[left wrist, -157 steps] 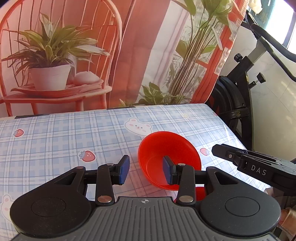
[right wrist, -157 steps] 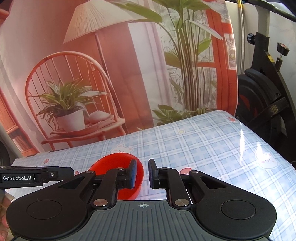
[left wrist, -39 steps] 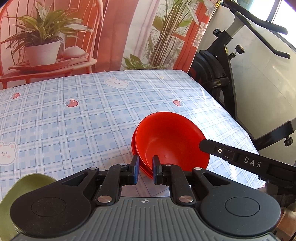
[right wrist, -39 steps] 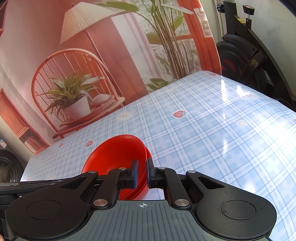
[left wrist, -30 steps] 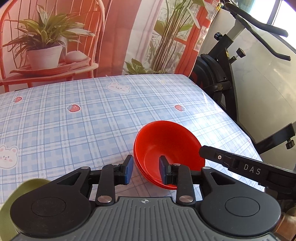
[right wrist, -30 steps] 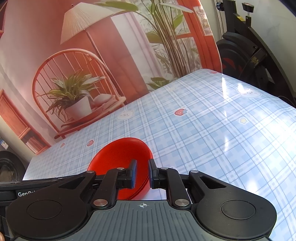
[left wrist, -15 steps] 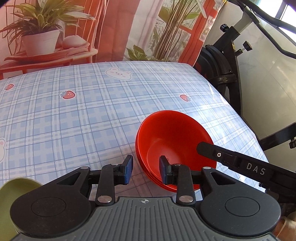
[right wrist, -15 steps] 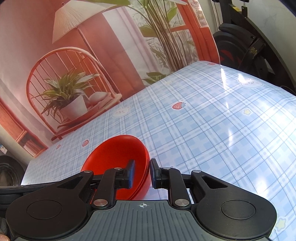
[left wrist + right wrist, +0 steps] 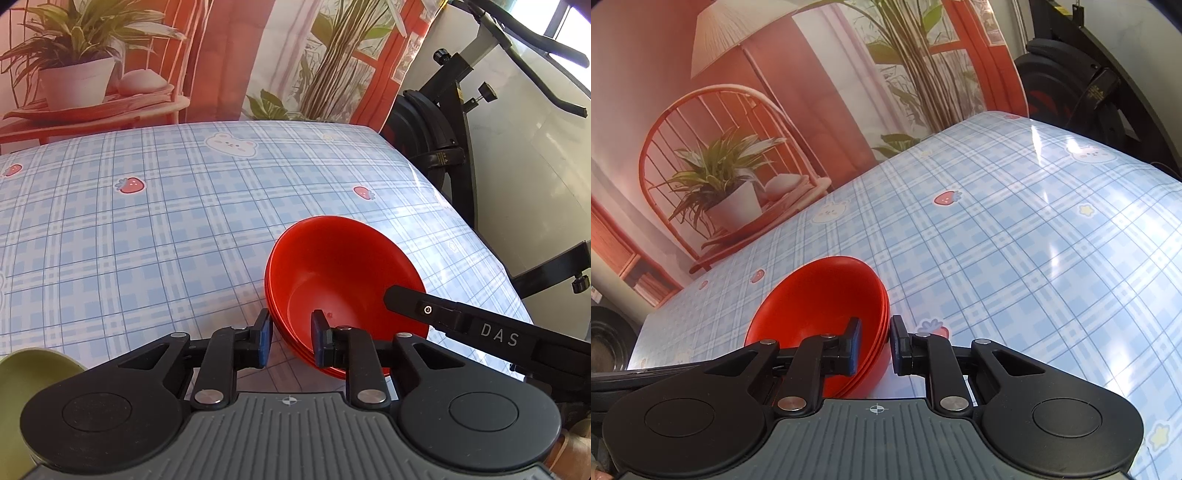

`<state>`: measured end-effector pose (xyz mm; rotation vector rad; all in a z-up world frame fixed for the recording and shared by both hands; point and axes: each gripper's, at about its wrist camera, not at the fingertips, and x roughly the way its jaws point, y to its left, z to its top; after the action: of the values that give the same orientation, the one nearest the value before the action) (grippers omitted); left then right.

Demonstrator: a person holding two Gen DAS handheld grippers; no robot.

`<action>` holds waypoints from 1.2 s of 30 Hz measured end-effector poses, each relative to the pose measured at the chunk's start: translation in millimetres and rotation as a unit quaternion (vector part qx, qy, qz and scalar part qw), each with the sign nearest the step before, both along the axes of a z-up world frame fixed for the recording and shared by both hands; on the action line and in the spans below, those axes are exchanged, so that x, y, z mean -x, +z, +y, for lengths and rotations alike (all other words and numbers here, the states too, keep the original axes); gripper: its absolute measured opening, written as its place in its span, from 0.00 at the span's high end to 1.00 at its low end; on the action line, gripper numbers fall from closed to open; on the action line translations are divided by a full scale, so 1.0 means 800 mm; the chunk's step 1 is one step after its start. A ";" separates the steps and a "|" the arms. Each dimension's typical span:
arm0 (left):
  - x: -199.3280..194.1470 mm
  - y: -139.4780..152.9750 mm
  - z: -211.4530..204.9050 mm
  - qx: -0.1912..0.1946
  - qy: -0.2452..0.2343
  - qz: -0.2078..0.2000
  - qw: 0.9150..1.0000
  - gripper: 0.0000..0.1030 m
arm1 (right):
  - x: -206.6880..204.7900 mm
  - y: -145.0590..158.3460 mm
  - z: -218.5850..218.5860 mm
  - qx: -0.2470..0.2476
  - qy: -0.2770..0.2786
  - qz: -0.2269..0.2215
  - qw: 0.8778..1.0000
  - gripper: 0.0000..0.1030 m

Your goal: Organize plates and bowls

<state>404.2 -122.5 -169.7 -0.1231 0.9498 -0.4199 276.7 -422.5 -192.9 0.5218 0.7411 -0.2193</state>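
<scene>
Lettering "DAS" marks right gripper (image 9: 495,334) beside red bowls (image 9: 343,273).

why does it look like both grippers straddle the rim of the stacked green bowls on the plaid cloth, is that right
Not quite: the stacked bowls are red, not green. Both wrist views show it. The left gripper and the right gripper each straddle the red rim, fingers apart. The only green dish sits at the left view's lower left edge.

Bare tablecloth (image 9: 155,236) beyond red bowls (image 9: 343,273)
</scene>
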 end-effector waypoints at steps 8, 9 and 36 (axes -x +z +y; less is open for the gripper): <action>0.014 0.014 0.009 -0.003 0.007 -0.015 1.000 0.77 | 0.002 0.009 0.009 0.007 0.008 -0.006 1.000 0.87; 0.016 0.017 0.009 -0.005 0.008 -0.018 1.000 0.77 | 0.002 0.012 0.010 0.008 0.009 -0.008 1.000 0.87; 0.078 0.060 0.075 0.024 0.044 -0.055 0.997 0.76 | 0.009 0.066 0.083 0.039 0.052 -0.034 0.997 0.87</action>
<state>342.2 -62.6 -121.4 -0.1834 0.8223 -0.3645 269.8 -356.1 -140.1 0.4126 0.6885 -0.1328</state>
